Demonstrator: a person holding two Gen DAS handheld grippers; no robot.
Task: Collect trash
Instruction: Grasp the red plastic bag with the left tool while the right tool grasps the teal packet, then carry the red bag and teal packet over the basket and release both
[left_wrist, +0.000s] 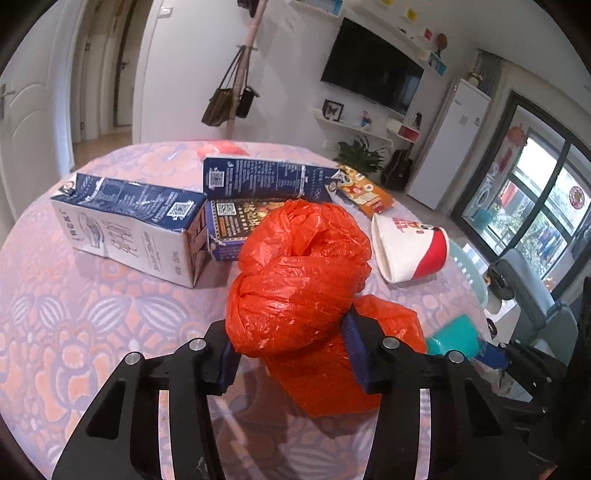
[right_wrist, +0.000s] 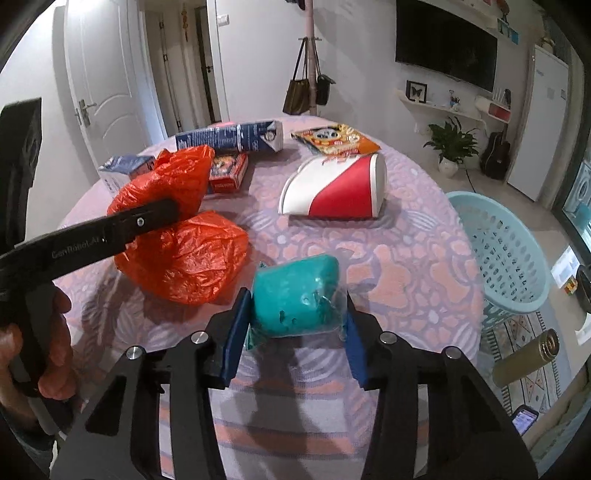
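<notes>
A crumpled orange plastic bag (left_wrist: 295, 280) lies on the round table with the patterned cloth (left_wrist: 74, 332). My left gripper (left_wrist: 290, 343) is shut on its near lobe, with both blue pads pressed into the plastic. From the right wrist view the same bag (right_wrist: 184, 258) shows at the left, and the left gripper's black finger (right_wrist: 140, 221) cuts across it. A teal soft packet in clear wrap (right_wrist: 295, 295) sits between the pads of my right gripper (right_wrist: 295, 325), which is shut on it. That packet (left_wrist: 454, 336) also appears low on the right in the left wrist view.
Two blue-and-white milk cartons (left_wrist: 129, 229) (left_wrist: 266, 177), a small printed box (left_wrist: 240, 221), a tipped red-and-white paper bucket (right_wrist: 332, 192) and a yellow snack bag (right_wrist: 336, 140) lie farther back. A light blue laundry basket (right_wrist: 506, 251) stands beside the table on the right.
</notes>
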